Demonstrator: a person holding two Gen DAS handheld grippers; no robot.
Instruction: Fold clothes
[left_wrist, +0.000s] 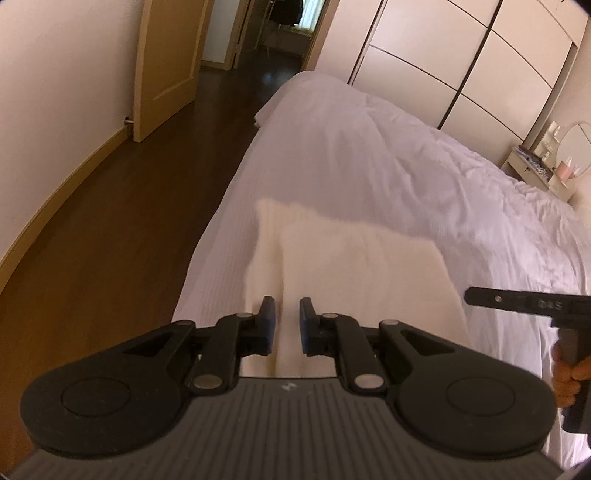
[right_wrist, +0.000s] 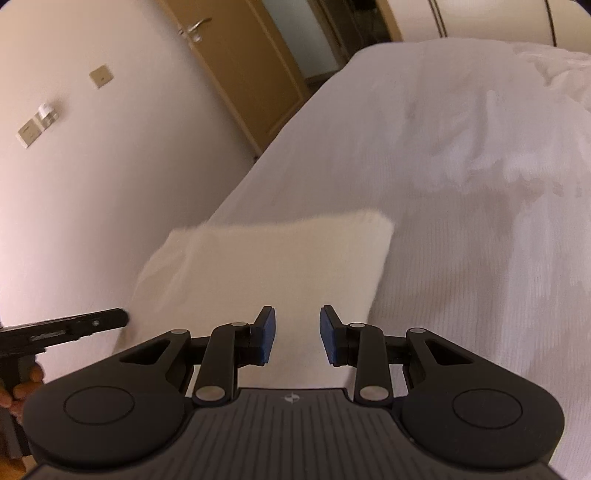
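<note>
Showing: fold-clothes scene, two wrist views, ordered from largest item to smallest.

Bed (left_wrist: 369, 155): white cover, creased toward far side, smoother along near-left edge; serves as working surface, dark wood floor (left_wrist: 110, 221) alongside.

Garment (left_wrist: 351, 266): cream knit piece, lying flat near left edge of bed, close to near end; outline roughly rectangular with a second layer visible as a step along left side; reads as already doubled at least once. Sleeves, collar, type of garment: cannot tell.

Left gripper (left_wrist: 287, 321): poised over near edge of garment; blue-padded fingers (left_wrist: 269, 325) set narrowly apart, nothing between them.

Right gripper (right_wrist: 297, 334): poised over near-right part of garment (right_wrist: 277, 266); fingers (right_wrist: 328, 336) set moderately apart, wider than left pair, nothing held. Seen also from the side in left view (left_wrist: 517, 304), just off right edge of garment.

Hands: one (left_wrist: 570, 376) gripping right handle, one (right_wrist: 22, 387) gripping left handle.

Step in hand (judgement): fits either a pause between folds or a withdrawal from a finished rectangle; pictures do not settle which.

Next move, if another fold is wanted (judgement): calls for both pairs closing on matching near corners, catching all layers, then lifting evenly so edges meet squarely.
</note>
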